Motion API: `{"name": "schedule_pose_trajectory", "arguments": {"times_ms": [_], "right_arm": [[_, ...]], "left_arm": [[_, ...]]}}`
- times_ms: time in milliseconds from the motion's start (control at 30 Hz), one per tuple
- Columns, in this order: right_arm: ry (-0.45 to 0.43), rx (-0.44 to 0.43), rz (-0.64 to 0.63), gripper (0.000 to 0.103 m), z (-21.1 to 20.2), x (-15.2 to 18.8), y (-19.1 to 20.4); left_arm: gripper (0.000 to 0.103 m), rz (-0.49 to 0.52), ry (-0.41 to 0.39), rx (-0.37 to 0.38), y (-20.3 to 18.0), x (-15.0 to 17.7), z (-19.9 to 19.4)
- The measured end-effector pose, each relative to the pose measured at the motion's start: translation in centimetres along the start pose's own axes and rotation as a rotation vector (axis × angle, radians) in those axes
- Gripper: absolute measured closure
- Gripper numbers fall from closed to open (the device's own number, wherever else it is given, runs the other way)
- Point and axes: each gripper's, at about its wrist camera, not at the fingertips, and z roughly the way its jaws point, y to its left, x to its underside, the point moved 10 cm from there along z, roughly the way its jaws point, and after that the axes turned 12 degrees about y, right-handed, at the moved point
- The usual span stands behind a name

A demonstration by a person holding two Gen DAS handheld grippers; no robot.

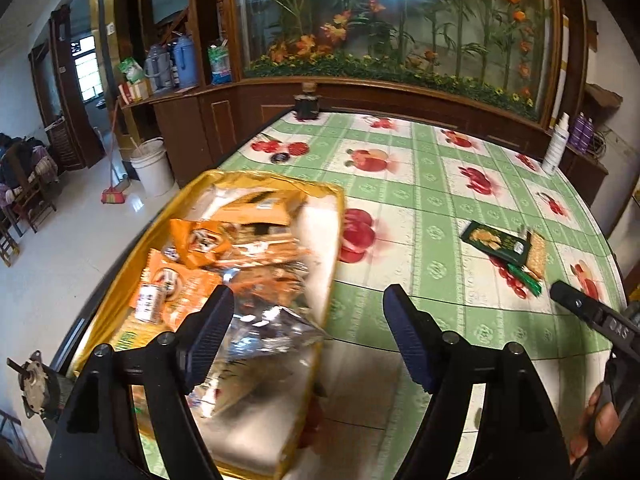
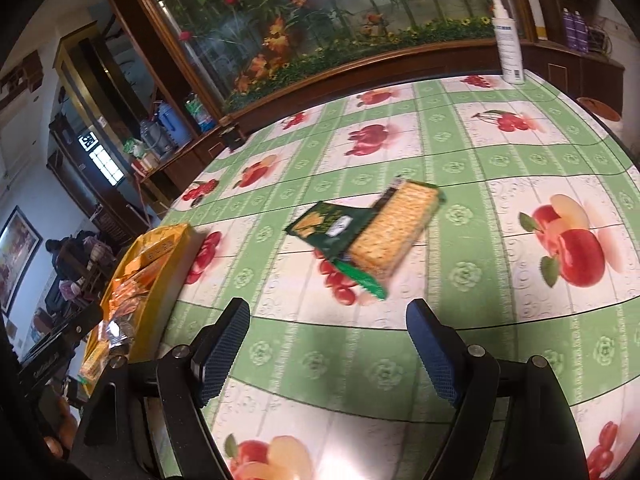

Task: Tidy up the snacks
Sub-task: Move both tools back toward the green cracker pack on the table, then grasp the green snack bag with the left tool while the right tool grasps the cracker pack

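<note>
Both grippers empty, two cracker packs left out on the table.

Left gripper point(image 1: 308, 300) hangs with jaws spread over the near end of the yellow tray point(image 1: 334, 216), nothing between the pads; tray already holds the orange snack packs point(image 1: 192, 264) and a foil pack point(image 1: 272, 332). Right gripper point(image 2: 328, 316) is also wide apart and aimed at the green cracker pack point(image 2: 332, 226) and clear cracker pack point(image 2: 396, 228), touching each other mid-table, well apart from the tray, likely next pick. White spray bottle point(image 2: 507, 40) stands at the far edge.

Snack packets point(image 1: 208, 248) in the tray point(image 1: 132, 248), cracker pack point(image 2: 394, 226) lying to its right
</note>
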Motion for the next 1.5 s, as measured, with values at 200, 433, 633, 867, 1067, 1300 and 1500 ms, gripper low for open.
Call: {"name": "schedule_pose_trajectory", "arguments": {"times_ms": [200,433,633,867,1067,1300,1500], "right_arm": [[0.001,0.039,0.042,0.020,0.8,-1.9,-2.6],[-0.007,0.088,0.106,0.020,2.5,-4.6,-4.4],[-0.022,0.151,0.136,0.020,4.6,-7.6,-5.1],[0.084,0.276,-0.047,0.020,7.6,-7.9,-3.7],[0.079,0.184,-0.093,0.020,5.3,-4.1,-1.4],[0.098,0.201,-0.038,0.020,5.5,-4.1,-2.4],[0.123,0.332,-0.129,0.025,6.1,-3.1,-2.4]], "left_arm": [[0.026,0.075,0.034,0.046,-4.2,0.3,1.0],[0.026,0.110,0.086,0.093,-7.6,0.4,2.3],[0.026,0.117,0.110,0.097,-8.2,0.6,3.0],[0.026,0.056,0.153,0.111,-6.7,0.7,4.4],[0.026,0.016,0.201,0.150,-7.3,0.2,6.2],[0.026,0.175,0.154,0.104,-11.0,-2.7,6.9],[0.026,0.324,0.161,0.066,-13.9,-3.5,8.5]]}}
